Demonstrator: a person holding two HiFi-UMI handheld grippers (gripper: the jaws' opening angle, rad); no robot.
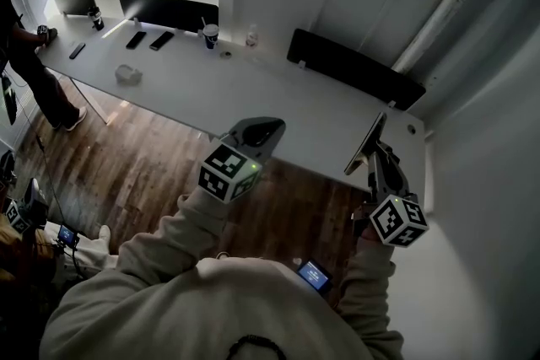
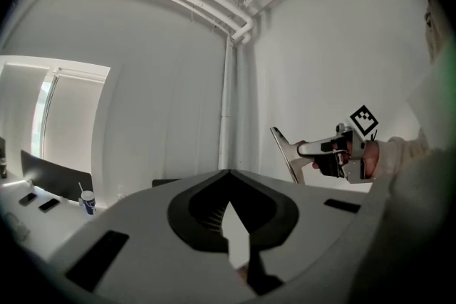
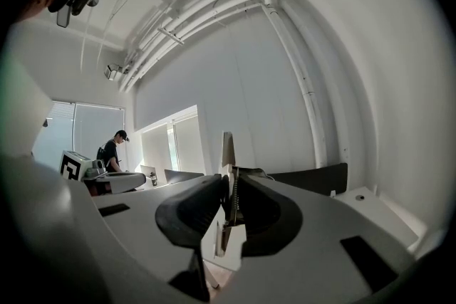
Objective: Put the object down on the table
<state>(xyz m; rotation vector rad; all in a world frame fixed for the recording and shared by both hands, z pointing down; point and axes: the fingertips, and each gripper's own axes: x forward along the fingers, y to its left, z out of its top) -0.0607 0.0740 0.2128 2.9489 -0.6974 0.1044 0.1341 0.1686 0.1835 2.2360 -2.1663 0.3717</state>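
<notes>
over the near right end of the long white counter [image 1: 253,88], you are at the set-down step, with the task's thing not yet on the surface. by the look of it, the next move calls for taking your right arm forward past the counter's edge and down, tipping the piece from its edge onto its face, and only then easing the grip. bare counter lies just ahead of it; the cup [image 1: 210,34] and phones [image 1: 136,39] sit well apart toward the far end, where another person [image 1: 38,88] stands. your left tool [image 2: 226,180] hangs level beside the right one, jaws together at the tips with nothing between them. your right tool [image 3: 231,197], nosed slightly down, is clenched on the thin flat object [image 1: 366,141], its pads pressing either face near the lower end. the object stands on edge and tilted, its upper end rising clear above the jaws; it is held in the air and, as far as the head view tells, touches nothing but the tool.
</notes>
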